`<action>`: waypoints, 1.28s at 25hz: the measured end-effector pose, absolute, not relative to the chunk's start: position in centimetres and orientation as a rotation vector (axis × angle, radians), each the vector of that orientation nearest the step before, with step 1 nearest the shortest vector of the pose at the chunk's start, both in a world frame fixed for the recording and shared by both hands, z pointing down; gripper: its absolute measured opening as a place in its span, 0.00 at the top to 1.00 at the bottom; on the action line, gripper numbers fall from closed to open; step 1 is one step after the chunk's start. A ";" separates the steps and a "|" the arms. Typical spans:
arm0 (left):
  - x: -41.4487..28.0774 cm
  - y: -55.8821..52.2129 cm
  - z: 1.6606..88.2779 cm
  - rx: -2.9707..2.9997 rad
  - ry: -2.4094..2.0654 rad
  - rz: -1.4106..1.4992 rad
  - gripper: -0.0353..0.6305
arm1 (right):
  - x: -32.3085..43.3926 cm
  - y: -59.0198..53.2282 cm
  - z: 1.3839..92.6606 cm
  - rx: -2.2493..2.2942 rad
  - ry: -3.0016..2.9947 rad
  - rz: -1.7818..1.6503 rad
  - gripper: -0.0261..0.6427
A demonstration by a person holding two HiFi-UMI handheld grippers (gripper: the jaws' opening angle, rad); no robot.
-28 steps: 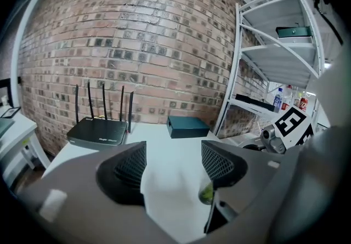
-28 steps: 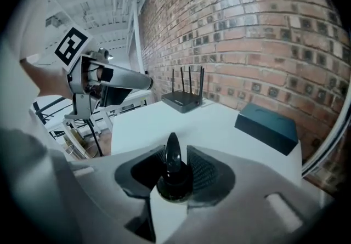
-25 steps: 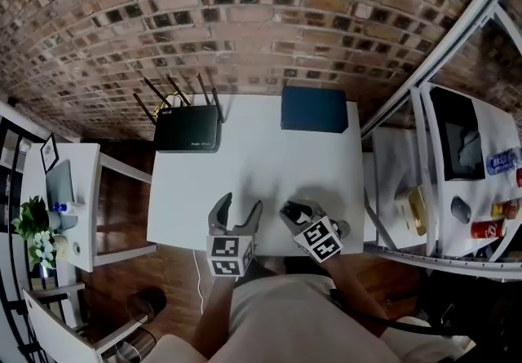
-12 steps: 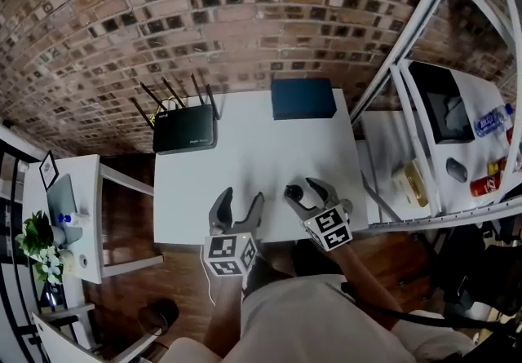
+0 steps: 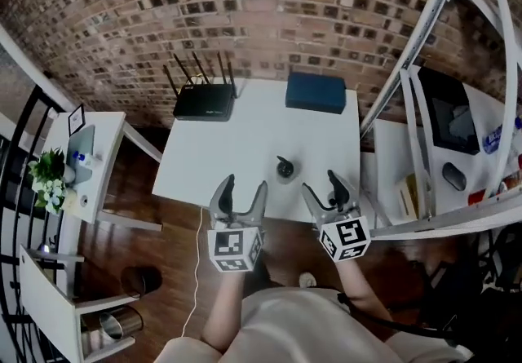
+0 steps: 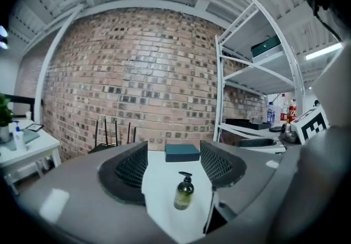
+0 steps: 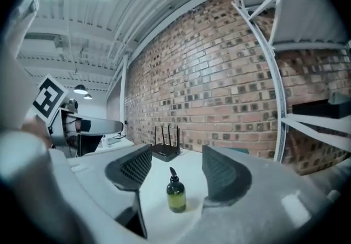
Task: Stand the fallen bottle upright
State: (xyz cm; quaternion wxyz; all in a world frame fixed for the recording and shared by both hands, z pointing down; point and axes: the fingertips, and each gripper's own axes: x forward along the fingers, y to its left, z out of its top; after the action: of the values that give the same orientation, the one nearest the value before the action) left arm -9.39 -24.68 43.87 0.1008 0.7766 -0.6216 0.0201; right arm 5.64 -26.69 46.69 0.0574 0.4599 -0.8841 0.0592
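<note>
A small dark green pump bottle (image 5: 285,167) stands upright on the white table (image 5: 245,141), near its front edge. It also shows upright ahead of the jaws in both gripper views: bottle (image 6: 184,192) and bottle (image 7: 175,194). My left gripper (image 5: 243,188) hangs open over the table's front edge, to the bottle's near left, with nothing between its fingers. My right gripper (image 5: 322,183) is to the bottle's near right. Its jaws have just opened and are empty, clear of the bottle. Both the left gripper (image 6: 173,167) and the right gripper (image 7: 173,169) point roughly level at the bottle.
A black router (image 5: 202,102) with antennas and a dark blue box (image 5: 316,93) sit at the table's back, against the brick wall. A white metal shelf rack (image 5: 424,108) stands to the right. At the left stands a side table (image 5: 90,157) with a plant (image 5: 49,178).
The right gripper was shut on the bottle, then opened and left it standing. Both grippers have drawn back toward me and risen, away from the bottle.
</note>
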 end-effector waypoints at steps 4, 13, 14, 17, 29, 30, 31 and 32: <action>-4.9 -18.5 44.8 2.246 -1.859 0.138 0.47 | 8.9 -21.4 46.2 1.374 -2.697 0.216 0.56; -2.7 -12.9 42.9 2.310 -1.888 0.127 0.49 | 9.6 -16.0 44.3 1.349 -2.633 0.059 0.56; -2.9 -12.7 42.5 2.332 -1.895 0.130 0.49 | 9.6 -15.9 44.1 1.374 -2.632 0.061 0.56; -5.0 -11.5 41.8 2.347 -1.930 0.120 0.50 | 8.6 -15.1 43.7 1.427 -2.632 0.076 0.56; -12.6 -9.0 41.4 2.266 -1.966 0.039 0.51 | 3.2 -12.6 40.9 1.487 -2.653 0.026 0.56; -12.9 -8.9 41.4 2.266 -1.966 0.036 0.51 | 2.8 -12.4 41.0 1.479 -2.649 0.023 0.56; -13.0 -8.8 41.5 2.265 -1.963 0.036 0.51 | 2.6 -12.2 41.1 1.471 -2.645 0.022 0.56; -13.0 -8.7 41.5 2.265 -1.957 0.037 0.51 | 2.4 -12.1 41.2 1.465 -2.640 0.021 0.56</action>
State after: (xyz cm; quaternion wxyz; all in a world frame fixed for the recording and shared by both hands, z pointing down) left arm -13.04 -8.66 41.54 0.0739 0.7546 -0.6519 0.0123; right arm 2.38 -12.07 41.17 0.0611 0.4842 -0.8728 0.0069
